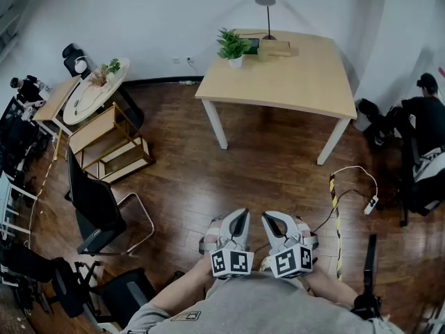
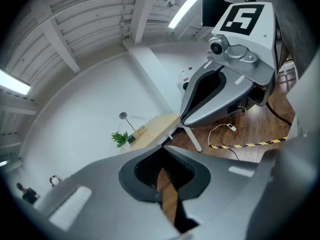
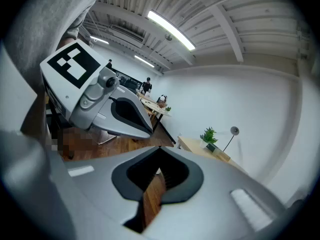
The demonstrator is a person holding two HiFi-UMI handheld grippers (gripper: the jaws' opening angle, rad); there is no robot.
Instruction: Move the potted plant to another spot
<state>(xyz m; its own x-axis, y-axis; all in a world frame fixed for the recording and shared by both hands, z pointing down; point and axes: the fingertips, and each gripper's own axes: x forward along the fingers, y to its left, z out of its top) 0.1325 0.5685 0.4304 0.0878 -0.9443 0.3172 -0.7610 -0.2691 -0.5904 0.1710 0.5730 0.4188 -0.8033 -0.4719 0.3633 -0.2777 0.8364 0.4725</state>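
While the potted plant (image 1: 233, 47) stood on the rear left corner of the light wooden table (image 1: 299, 82), at the upper centre of the head view, the task was judged to be at its approach step; no lift had begun.

Gripper state:
- The left gripper (image 1: 239, 216) and the right gripper (image 1: 270, 218) were held side by side at the lower centre of the head view, close to the person's body, over the dark wooden floor (image 1: 264, 172).
- Each gripper's own view showed its jaws closed together with nothing between them. Only a sliver of floor appeared past the grey fingers (image 2: 90, 199).

Next move, as judged:
1. Cross the floor to the table.
2. Part the jaws of the working gripper before contact, wide enough for the white pot.
3. Grip the pot, not the foliage, and keep it upright.
4. Avoid the desk lamp (image 1: 265, 12) just beside the plant.

Position relative to the fingers: the plant was well apart from both grippers, beyond a stretch of floor. It appeared small, above the jaws, left of centre in the left gripper view and right of centre in the right gripper view.
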